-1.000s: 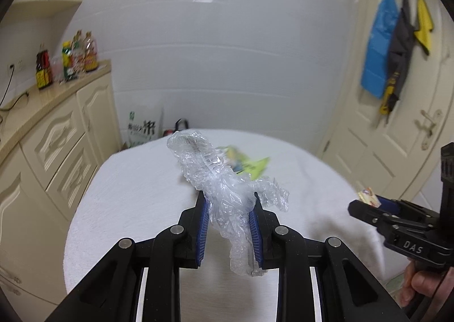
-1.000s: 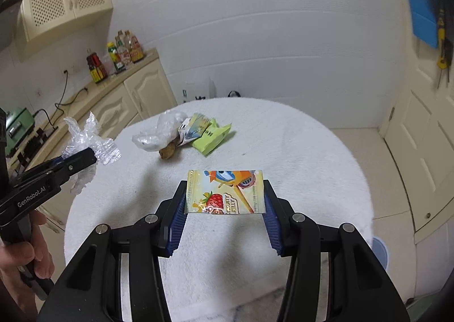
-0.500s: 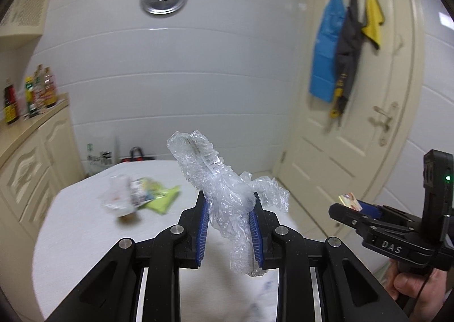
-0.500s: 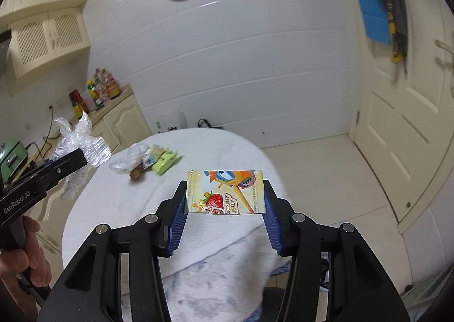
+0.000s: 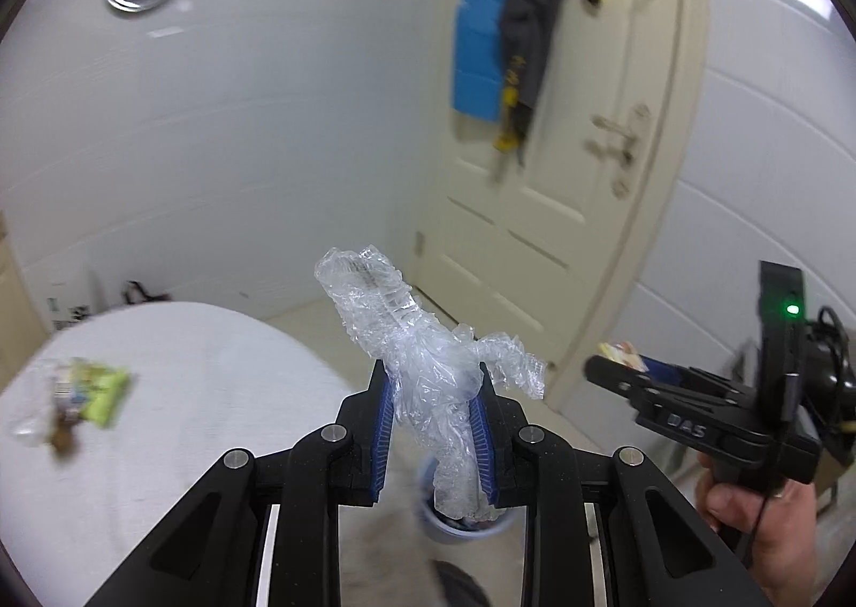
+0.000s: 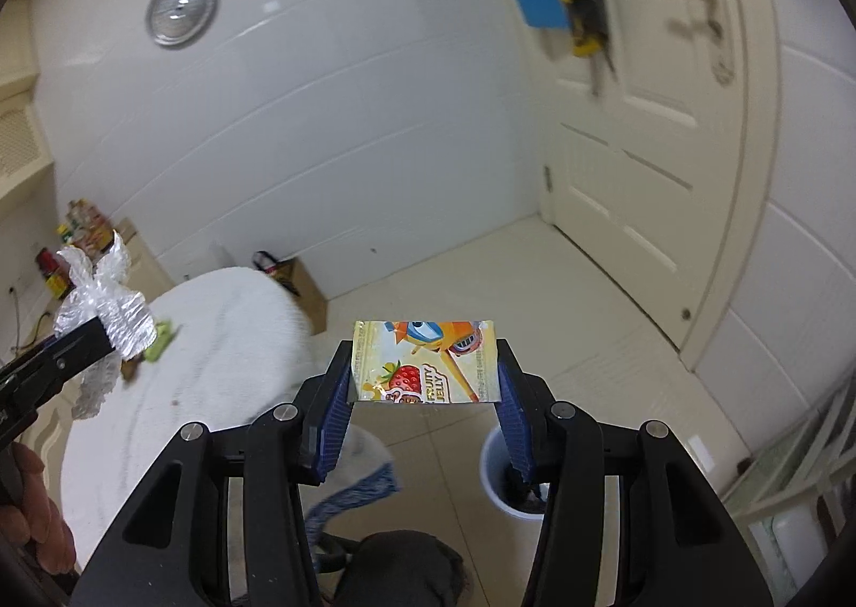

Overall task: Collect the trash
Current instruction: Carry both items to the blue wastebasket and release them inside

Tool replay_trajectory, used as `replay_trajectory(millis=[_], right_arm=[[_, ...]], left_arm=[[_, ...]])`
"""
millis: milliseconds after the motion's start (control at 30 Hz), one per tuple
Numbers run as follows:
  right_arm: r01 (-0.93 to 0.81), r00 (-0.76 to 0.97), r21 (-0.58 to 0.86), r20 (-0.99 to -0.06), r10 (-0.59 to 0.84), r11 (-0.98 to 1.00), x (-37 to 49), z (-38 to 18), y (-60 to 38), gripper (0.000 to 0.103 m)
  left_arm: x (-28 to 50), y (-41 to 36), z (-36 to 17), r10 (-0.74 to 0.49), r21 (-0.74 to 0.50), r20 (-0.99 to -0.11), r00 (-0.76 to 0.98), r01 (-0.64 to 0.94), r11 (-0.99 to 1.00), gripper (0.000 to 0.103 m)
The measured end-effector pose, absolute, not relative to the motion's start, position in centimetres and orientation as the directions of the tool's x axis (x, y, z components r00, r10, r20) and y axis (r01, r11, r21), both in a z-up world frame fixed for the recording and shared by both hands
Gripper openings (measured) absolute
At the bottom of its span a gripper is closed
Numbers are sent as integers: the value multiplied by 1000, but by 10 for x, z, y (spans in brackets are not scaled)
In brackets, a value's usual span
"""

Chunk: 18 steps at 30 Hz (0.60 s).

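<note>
My left gripper (image 5: 430, 387) is shut on a crumpled clear plastic wrap (image 5: 422, 361) that sticks up past the fingertips. The same wrap (image 6: 101, 302) shows at the left of the right wrist view. My right gripper (image 6: 425, 369) is shut on a flat jelly wrapper (image 6: 425, 361) with a strawberry print, held by its two side edges. A small white-and-blue bin (image 6: 495, 468) stands on the floor below it, partly hidden by the right finger; the bin (image 5: 463, 524) also peeks out under the left gripper. More trash (image 5: 80, 396) lies on the white round table (image 5: 203, 382).
A cream door (image 6: 652, 168) with hanging blue, dark and yellow bags (image 5: 481, 35) fills the right side. A cardboard box (image 6: 302, 286) sits on the tiled floor by the table. A blue-striped cloth (image 6: 353, 492) hangs below. A hand (image 5: 759, 532) holds the right gripper.
Both grippers have swung right, away from the table toward the door and floor. The bin has come into view under them. Both holds are unchanged.
</note>
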State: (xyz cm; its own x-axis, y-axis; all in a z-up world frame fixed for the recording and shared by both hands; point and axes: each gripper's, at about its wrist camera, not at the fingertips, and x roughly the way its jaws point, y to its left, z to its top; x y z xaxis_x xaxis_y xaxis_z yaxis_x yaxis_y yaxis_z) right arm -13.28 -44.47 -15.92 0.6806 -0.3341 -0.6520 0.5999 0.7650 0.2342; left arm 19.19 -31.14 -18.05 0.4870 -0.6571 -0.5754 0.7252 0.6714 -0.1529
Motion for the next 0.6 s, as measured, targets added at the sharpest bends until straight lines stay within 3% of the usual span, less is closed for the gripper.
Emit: replay_trajectory(millis=[233, 600], right_arm=[[681, 608, 251, -717, -341, 688, -145, -206, -500, 49], [755, 527, 333, -821, -220, 565, -141, -310, -578, 49]], left_arm=[[221, -368, -218, -643, -165, -676, 359, 777, 607, 23], [280, -441, -306, -500, -189, -850, 165, 790, 583, 23]])
